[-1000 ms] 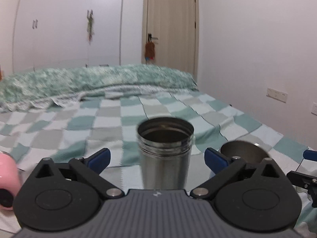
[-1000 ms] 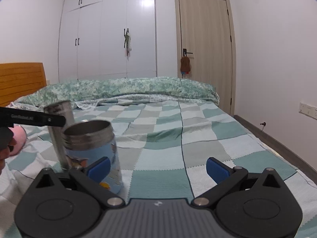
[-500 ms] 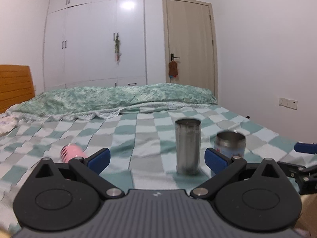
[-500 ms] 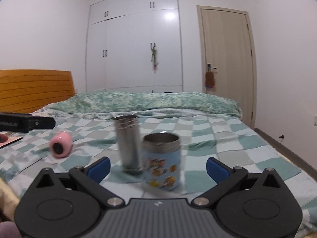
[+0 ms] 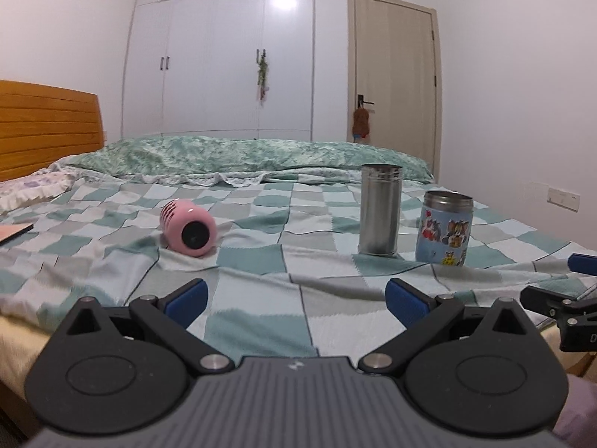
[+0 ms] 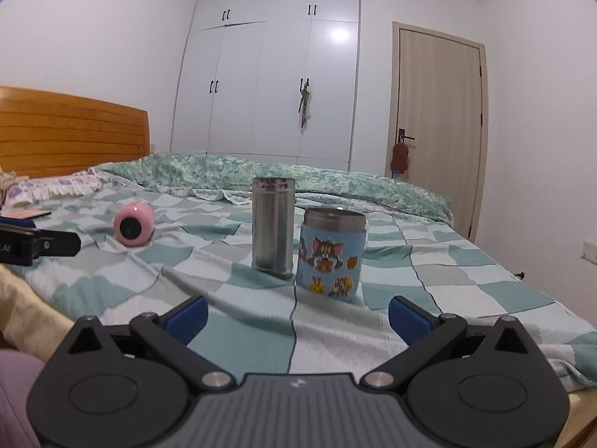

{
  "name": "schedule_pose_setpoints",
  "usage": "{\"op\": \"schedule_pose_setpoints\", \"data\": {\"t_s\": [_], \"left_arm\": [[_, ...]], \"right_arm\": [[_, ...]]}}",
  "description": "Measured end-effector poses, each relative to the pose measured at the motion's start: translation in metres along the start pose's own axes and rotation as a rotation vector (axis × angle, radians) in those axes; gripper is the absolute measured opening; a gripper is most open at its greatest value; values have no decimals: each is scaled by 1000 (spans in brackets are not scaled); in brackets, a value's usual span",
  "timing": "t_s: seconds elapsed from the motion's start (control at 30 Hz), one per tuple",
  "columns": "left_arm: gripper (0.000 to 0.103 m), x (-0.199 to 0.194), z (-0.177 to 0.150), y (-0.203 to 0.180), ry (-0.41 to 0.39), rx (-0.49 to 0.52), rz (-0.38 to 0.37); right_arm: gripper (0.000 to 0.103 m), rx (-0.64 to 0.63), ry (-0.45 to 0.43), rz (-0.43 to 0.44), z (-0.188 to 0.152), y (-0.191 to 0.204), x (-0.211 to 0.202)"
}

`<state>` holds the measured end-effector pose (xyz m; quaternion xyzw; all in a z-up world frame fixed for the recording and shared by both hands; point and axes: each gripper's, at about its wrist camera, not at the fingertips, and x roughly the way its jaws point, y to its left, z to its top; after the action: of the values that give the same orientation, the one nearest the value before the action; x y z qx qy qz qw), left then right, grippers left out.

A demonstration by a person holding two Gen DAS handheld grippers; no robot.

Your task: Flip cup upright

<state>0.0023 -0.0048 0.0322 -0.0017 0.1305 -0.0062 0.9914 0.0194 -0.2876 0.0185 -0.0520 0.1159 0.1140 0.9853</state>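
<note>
A pink cup point(image 5: 188, 229) lies on its side on the checked bedspread, also in the right wrist view point(image 6: 133, 225). A tall steel cup point(image 5: 380, 214) point(image 6: 272, 227) and a blue cartoon cup point(image 5: 445, 229) point(image 6: 332, 254) stand upright side by side. My left gripper point(image 5: 296, 298) is open and empty, well short of the cups near the bed's front edge. My right gripper point(image 6: 296, 315) is open and empty, a little short of the blue cup.
The bed carries a green-and-white checked blanket point(image 5: 261, 261) with a rumpled green quilt point(image 5: 242, 156) at the back. A wooden headboard point(image 6: 71, 130) is at left. A flat book point(image 5: 13, 232) lies at the left edge. Wardrobe and door stand behind.
Both grippers have pulled back from the cups toward the bed's front edge. The steel and blue cups now look smaller and farther. The pink cup has come into full view.
</note>
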Motion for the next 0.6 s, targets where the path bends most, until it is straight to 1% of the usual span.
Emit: {"op": "schedule_pose_setpoints", "data": {"t_s": [0.1,0.23,0.33,0.6], "left_arm": [[103,-2,-15,-2,-36,5,30],[103,0,-25,-4,-68,4,54],[103,2,-29,-5,-75,9,61],[103,2,-33,-6,-85,12,58]], "right_arm": [[103,-26,-28,-17,-11,6,-2],[103,-48,-45,-21,-23,10,-4],[103,-29,-73,-25,-23,7,-7],[103,-4,-82,-36,-25,4,-7]]}}
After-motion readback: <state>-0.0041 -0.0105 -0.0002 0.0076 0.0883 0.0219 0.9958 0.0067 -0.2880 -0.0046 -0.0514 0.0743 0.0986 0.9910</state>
